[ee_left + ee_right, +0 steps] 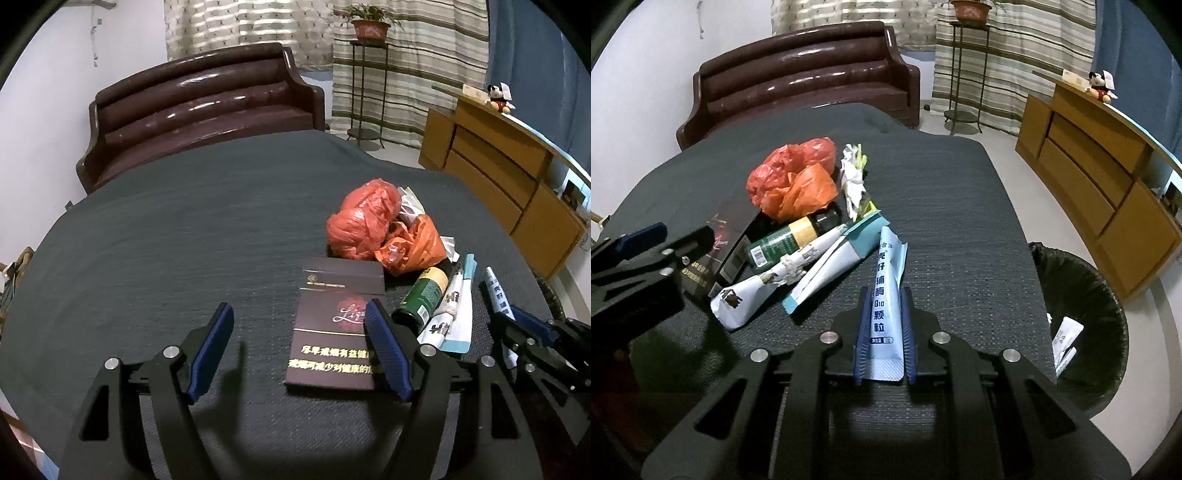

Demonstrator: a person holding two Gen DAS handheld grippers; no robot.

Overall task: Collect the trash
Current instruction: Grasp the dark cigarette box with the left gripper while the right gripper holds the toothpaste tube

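The right tool (885, 332) pinches a blue sachet (886, 291) at lower centre, the left tool (299, 347) gapes wide beside the dark box (334, 332); the bin (1108, 295) at right holds little, the pile (798, 206) remains.

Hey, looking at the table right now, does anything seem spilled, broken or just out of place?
Nothing is spilled or broken. The odd part is the litter heaped on the dark table: crumpled red plastic bags, a green bottle lying on its side, and empty sachets. The right gripper pinches a light blue sachet, with the lined bin beside the table.
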